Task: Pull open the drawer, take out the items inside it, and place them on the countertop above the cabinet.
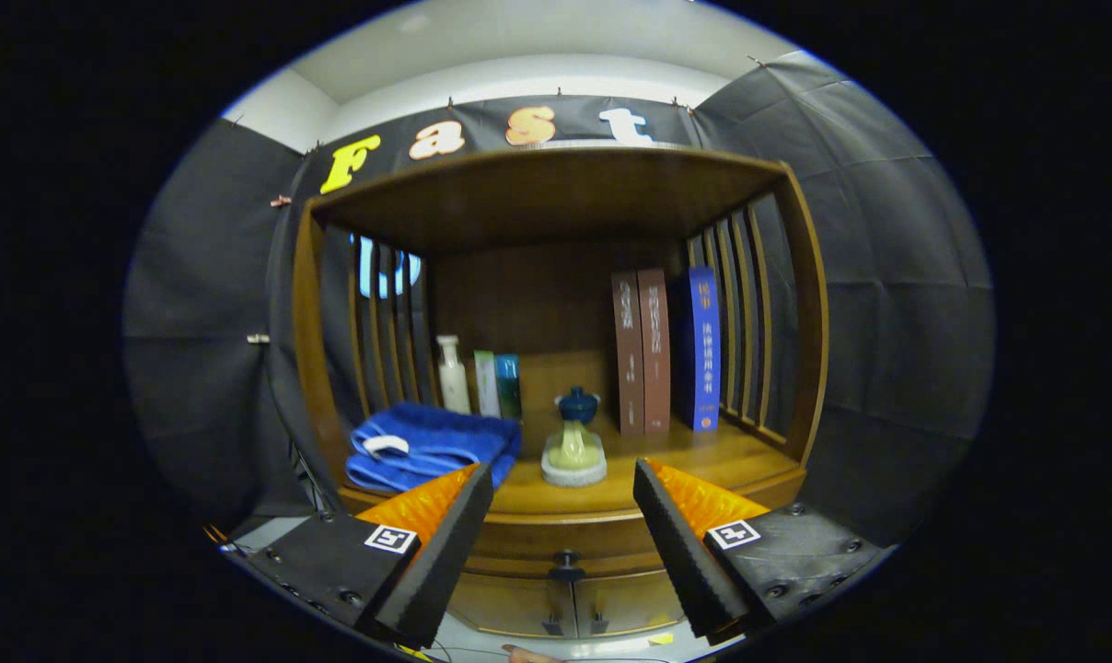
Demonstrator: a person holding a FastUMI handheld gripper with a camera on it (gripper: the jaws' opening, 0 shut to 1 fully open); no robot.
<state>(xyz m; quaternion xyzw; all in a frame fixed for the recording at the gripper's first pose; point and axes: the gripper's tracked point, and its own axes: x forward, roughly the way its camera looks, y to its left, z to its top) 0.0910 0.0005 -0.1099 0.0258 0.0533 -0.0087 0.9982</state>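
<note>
A wooden cabinet (pixel 565 525) stands ahead, with a shelf-like countertop (pixel 703 456) under a wooden hood. Below the countertop's front edge runs the drawer front with a small dark knob (pixel 566 559) at its middle; the drawer is closed. My gripper (pixel 563 488) is open and holds nothing; its fingers stand wide apart, in front of the cabinet and clear of it. The knob lies between the two fingers and slightly below their tips. What is inside the drawer is hidden.
On the countertop lie a folded blue towel (pixel 432 447) at the left, a bottle (pixel 452 375) and small boxes (pixel 499 384) behind it, a small jar with a blue lid (pixel 574 442) in the middle, and three upright books (pixel 666 350) at the right. Slatted wooden sides close the shelf.
</note>
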